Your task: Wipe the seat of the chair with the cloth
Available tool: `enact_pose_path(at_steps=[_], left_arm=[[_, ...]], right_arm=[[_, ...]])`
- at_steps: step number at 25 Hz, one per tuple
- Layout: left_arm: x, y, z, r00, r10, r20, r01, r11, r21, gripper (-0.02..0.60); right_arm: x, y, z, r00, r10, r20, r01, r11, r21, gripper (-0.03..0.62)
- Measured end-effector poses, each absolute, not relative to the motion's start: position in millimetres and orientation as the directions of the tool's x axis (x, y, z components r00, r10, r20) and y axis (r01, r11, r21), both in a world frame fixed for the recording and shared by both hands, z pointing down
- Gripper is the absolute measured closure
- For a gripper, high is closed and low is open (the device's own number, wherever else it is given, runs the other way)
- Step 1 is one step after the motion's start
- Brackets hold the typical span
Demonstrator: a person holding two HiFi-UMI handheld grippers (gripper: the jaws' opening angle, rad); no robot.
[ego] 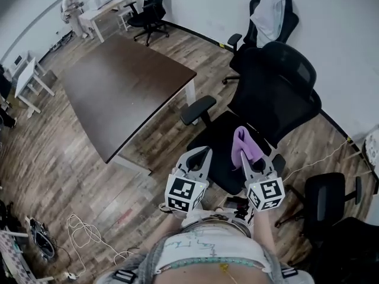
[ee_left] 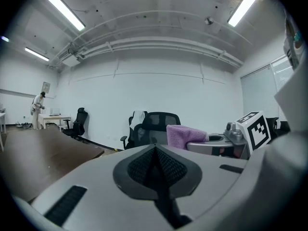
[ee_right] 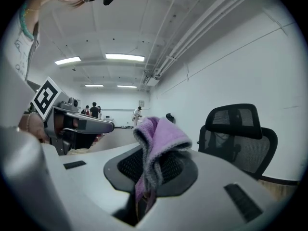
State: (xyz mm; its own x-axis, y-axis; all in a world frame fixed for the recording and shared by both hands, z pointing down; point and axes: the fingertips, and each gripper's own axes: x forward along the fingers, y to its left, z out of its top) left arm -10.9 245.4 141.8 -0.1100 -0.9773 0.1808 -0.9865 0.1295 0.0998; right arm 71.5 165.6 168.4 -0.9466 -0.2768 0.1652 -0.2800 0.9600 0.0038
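Right claw (ego: 247,158) is clamped on the purple cloth (ego: 240,144), held over the seat (ego: 216,136) of the black chair (ego: 272,93). The cloth looks clear of the seat, hard to judge from above. Left claw (ego: 201,155) is closed and empty, just beside the right one.

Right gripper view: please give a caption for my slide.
Right gripper shut on a purple cloth, a black chair beyond.

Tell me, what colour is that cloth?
The cloth is light purple, clearest in the right gripper view.
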Motion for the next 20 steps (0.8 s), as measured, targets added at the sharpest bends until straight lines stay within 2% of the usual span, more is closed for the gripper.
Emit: enact_pose_path(at_steps=[9, 20], left_arm=[[-69, 238, 153, 0.020, -0.981, 0.192, -0.995, -0.002, 0.095, 0.571], [-91, 206, 161, 0.156, -0.966, 0.206, -0.986, -0.140, 0.091, 0.571]], right_arm=[[32, 162, 174, -0.890, -0.424, 0.167, -0.427, 0.904, 0.018, 0.546], [32, 151, 174, -0.809, -0.558, 0.184, -0.561, 0.827, 0.045, 0.546]])
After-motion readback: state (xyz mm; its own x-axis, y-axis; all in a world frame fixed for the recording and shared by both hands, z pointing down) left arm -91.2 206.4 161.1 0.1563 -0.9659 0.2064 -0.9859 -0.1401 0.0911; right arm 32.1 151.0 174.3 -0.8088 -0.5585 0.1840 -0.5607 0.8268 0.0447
